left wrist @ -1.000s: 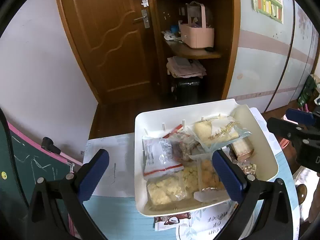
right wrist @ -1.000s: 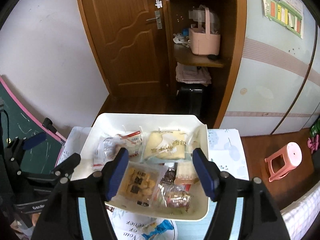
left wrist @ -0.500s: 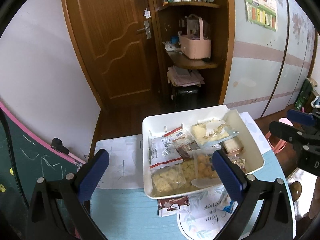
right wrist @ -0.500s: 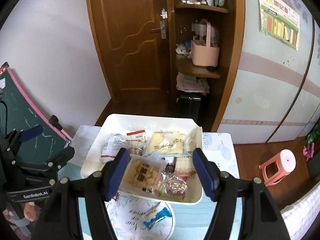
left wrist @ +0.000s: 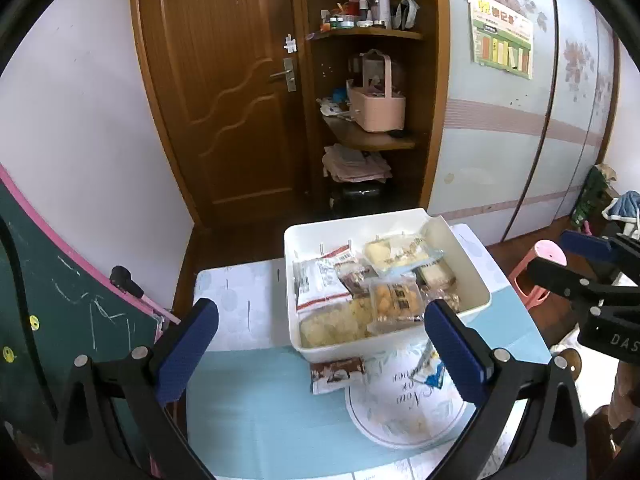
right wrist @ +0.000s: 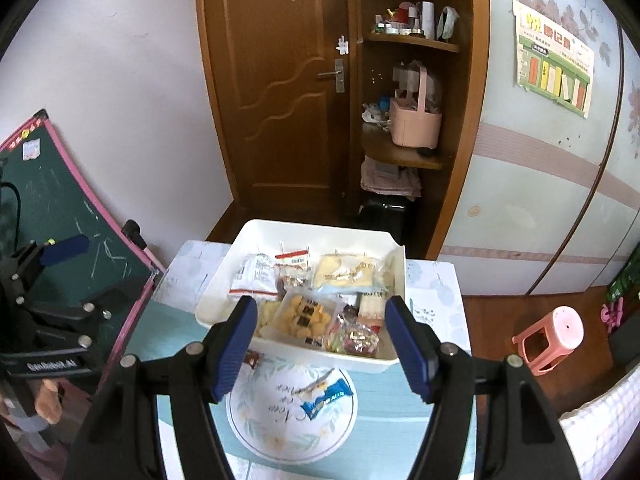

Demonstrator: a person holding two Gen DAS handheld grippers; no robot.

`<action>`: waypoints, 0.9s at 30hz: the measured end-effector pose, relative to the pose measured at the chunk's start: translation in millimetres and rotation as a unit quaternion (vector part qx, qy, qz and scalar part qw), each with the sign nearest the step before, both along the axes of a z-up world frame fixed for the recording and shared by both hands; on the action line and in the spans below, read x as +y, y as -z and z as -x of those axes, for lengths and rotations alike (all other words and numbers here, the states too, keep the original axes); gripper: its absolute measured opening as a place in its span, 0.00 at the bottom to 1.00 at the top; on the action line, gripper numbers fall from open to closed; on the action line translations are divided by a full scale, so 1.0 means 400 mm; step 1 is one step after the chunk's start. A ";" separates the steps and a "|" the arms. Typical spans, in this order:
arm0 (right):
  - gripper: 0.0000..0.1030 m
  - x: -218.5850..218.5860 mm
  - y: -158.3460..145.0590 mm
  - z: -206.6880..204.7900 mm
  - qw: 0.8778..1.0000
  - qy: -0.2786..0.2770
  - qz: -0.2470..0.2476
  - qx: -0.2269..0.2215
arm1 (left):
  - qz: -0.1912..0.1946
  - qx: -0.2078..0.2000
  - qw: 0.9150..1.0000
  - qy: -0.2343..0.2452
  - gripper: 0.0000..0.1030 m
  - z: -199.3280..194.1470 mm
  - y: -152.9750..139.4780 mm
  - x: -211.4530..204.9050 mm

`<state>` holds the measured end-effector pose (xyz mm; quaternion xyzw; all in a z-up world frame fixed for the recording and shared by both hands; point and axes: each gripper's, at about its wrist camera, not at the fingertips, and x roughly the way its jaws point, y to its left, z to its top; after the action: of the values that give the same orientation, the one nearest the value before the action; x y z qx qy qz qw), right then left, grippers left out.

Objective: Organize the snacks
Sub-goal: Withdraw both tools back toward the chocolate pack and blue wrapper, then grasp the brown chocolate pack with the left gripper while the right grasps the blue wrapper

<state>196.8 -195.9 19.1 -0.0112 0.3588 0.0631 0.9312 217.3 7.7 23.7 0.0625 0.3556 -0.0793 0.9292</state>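
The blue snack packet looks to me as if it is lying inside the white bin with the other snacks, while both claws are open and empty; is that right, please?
Not quite: the blue snack packet lies on the round plate in front of the white bin, as the right wrist view shows. Both claws, left and right, are open and empty.

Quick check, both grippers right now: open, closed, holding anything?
Left gripper: open, holding nothing, above the table.
Right gripper: open, holding nothing, above the white bin's near edge.
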 end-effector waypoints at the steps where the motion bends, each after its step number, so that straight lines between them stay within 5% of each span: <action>1: 0.65 0.002 0.006 0.011 1.000 -0.004 0.000 0.002 | 0.002 0.002 1.000 0.001 1.00 0.013 0.004 0.008; 10: 0.65 0.010 0.116 0.044 0.999 -0.006 0.003 0.035 | 0.011 0.036 0.999 0.004 1.00 0.044 0.108 0.044; 27: 0.65 -0.007 0.547 -0.104 0.977 0.088 -0.053 0.185 | 0.043 0.152 0.985 -0.065 1.00 -0.134 0.557 0.047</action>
<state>238.4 -198.9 -199.6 0.0817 0.5204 0.0012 0.8500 271.1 26.6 -199.2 -0.0135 0.4920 -0.0427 0.8694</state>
